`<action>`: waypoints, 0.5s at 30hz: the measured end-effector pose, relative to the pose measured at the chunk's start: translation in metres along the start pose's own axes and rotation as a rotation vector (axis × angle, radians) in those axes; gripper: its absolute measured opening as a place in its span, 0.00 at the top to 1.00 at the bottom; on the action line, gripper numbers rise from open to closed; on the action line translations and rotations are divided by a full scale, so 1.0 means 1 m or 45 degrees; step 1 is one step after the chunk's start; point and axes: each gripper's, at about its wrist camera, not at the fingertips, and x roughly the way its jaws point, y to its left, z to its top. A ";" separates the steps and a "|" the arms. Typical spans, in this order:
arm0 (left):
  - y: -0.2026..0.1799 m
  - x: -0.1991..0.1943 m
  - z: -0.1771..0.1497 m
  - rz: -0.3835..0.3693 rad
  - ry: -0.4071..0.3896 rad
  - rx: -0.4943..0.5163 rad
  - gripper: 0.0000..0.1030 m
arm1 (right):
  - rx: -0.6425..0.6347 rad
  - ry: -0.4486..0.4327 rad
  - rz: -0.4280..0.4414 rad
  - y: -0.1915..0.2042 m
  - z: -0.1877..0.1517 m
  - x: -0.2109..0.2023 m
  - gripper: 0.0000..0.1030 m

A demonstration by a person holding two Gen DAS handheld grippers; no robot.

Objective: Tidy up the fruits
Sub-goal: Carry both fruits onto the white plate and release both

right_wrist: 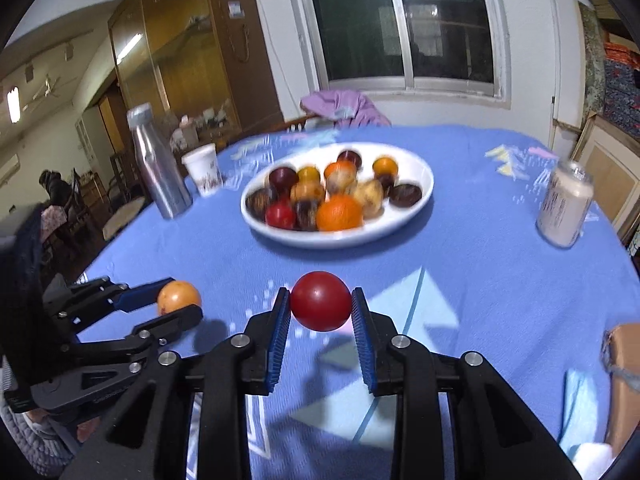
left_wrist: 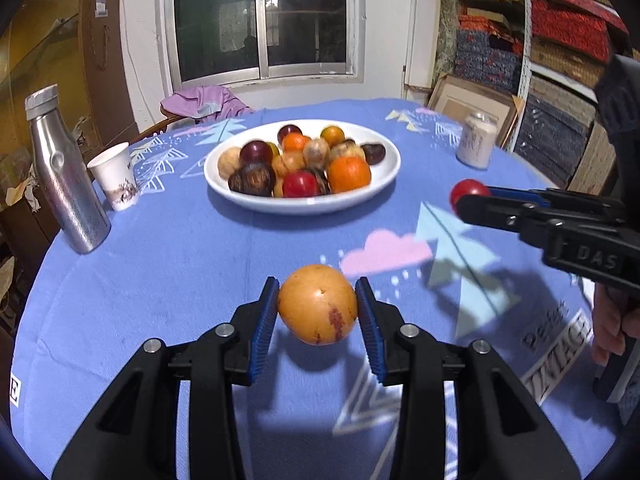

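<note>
Low in the frame, the left claw [left_wrist: 317, 308] pinches a yellow-orange fruit [left_wrist: 317, 304] between blue pads, clear of the blue-clothed bench [left_wrist: 180, 264]. Likewise, the right claw [right_wrist: 321, 307] clamps a red fruit [right_wrist: 321, 301] at its widest, which likely keeps it from slipping. Beyond, at centre, a white plate [left_wrist: 224, 184] gathers the other fruits, presumably the collecting spot.

A dark sliding window [left_wrist: 262, 20] sits in a white wall [left_wrist: 384, 28], a lamp's glare reflected in its glass. Left of it stands a tall wooden cabinet with glass doors [right_wrist: 172, 56]. Shelves stacked with red and blue boxes [left_wrist: 560, 60] fill the right side. A purple garment [left_wrist: 208, 102] drapes over a chair behind the blue-clothed counter [left_wrist: 180, 248].
</note>
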 end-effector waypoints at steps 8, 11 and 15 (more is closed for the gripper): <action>0.012 0.042 0.091 0.020 -0.040 -0.063 0.63 | 0.079 -0.069 -0.009 -0.019 0.089 0.031 0.70; 0.015 0.072 0.109 0.008 -0.011 -0.093 0.63 | 0.142 -0.029 0.018 -0.027 0.104 0.068 0.70; 0.015 0.103 0.120 0.008 0.014 -0.085 0.63 | 0.205 0.023 0.024 -0.040 0.117 0.114 0.70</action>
